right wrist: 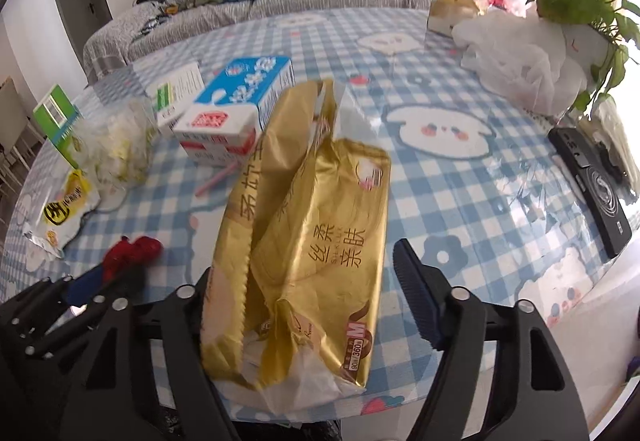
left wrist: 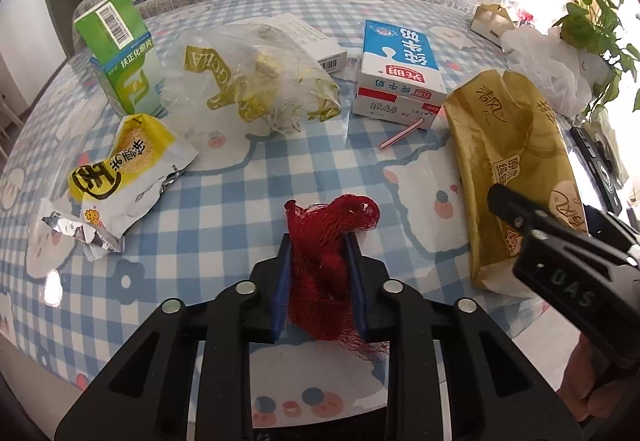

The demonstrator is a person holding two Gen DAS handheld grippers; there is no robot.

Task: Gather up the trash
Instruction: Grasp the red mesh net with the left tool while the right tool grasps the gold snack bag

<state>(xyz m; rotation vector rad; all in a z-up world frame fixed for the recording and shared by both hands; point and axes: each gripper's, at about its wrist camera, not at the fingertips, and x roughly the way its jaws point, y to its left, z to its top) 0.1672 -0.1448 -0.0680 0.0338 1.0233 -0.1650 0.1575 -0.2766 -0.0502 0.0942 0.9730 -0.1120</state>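
Over on the left of the table the green medicine box stands upright, with the torn yellow snack wrapper lying flat just in front of it. Next along, the crumpled clear bag sits near the blue-and-white milk carton, its pink straw loose on the cloth. None of that looks collected, so by my reckoning we're early on, most of the litter still to go. Now the middle: the left gripper reaches in low and level from the near edge, jaws clenched on the red mesh netting, which bunches up between the blue pads and spills out past the tips. On to the right: the right gripper straddles the gold tissue pack, jaws spread wide, right finger standing clear of the wrapper, left finger hidden behind it. No bin shows in either view
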